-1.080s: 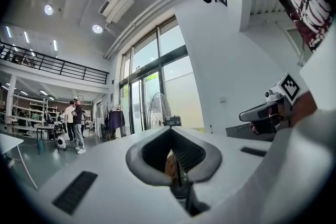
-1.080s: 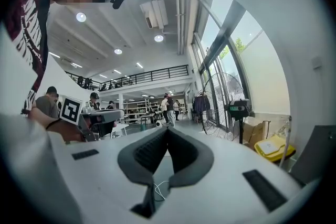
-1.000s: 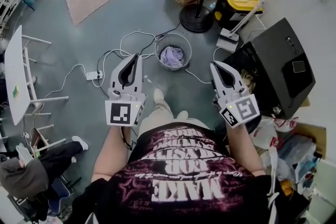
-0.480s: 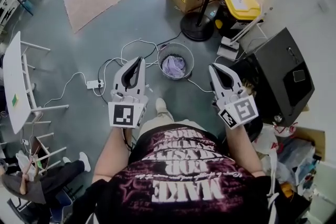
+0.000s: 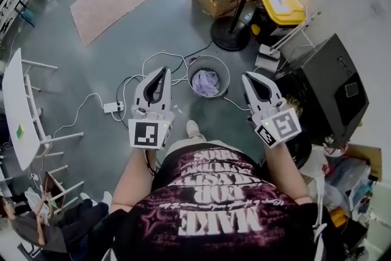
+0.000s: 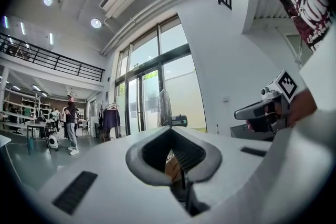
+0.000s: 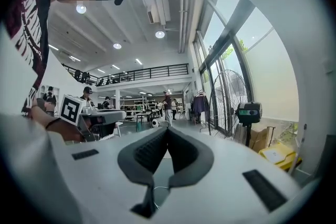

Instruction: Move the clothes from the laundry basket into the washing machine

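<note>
In the head view, your left gripper (image 5: 164, 72) and right gripper (image 5: 248, 77) sit mid-frame, either side of the laundry basket (image 5: 190, 70) just above centre. Lilac clothes (image 5: 206, 83) lie inside it. The black washing machine (image 5: 333, 85) stands at right.

In the left gripper view, your jaws are pressed together on nothing.

The right gripper view shows its jaws together too, empty.

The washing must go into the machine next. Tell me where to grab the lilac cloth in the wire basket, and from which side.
Probably best: grip the bunched top fold of the lilac cloth, coming straight down. The wire basket stands upright, walled all round, open only on top. Open up first: the left claw and right claw are both shut.
</note>
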The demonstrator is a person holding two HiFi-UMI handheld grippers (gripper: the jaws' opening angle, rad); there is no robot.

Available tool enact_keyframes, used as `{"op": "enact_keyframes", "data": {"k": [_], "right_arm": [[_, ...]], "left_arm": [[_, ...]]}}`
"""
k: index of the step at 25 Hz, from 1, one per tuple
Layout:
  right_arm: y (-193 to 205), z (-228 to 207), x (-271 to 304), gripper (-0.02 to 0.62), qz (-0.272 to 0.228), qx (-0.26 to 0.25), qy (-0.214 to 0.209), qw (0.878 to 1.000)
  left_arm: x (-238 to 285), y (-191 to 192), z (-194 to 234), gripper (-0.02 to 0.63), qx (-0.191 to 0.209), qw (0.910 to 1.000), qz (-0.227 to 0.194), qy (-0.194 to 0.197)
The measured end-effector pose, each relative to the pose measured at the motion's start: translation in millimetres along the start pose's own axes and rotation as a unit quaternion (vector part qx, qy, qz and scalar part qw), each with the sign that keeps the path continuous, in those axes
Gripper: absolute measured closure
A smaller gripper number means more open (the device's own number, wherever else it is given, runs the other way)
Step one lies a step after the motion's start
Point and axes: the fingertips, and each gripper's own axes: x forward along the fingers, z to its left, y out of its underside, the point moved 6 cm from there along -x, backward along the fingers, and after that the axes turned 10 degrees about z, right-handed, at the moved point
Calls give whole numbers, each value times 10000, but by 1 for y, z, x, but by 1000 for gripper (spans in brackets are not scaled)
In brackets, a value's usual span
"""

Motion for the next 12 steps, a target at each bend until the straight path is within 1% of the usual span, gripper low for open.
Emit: {"op": "enact_keyframes", "data": {"k": [4, 7, 12], "right_arm": [[-1, 2, 21, 592, 115, -123, 27, 9999], [1, 3, 34, 592, 246, -192, 63, 9995], [8, -3, 40, 592, 410, -162, 200, 9988]], "left_arm": [[15, 7, 19, 607, -11, 9999, 37, 125], [28, 15, 29, 607, -92, 9996, 100, 251], [50, 24, 27, 607, -125, 9982, 166, 555]]}}
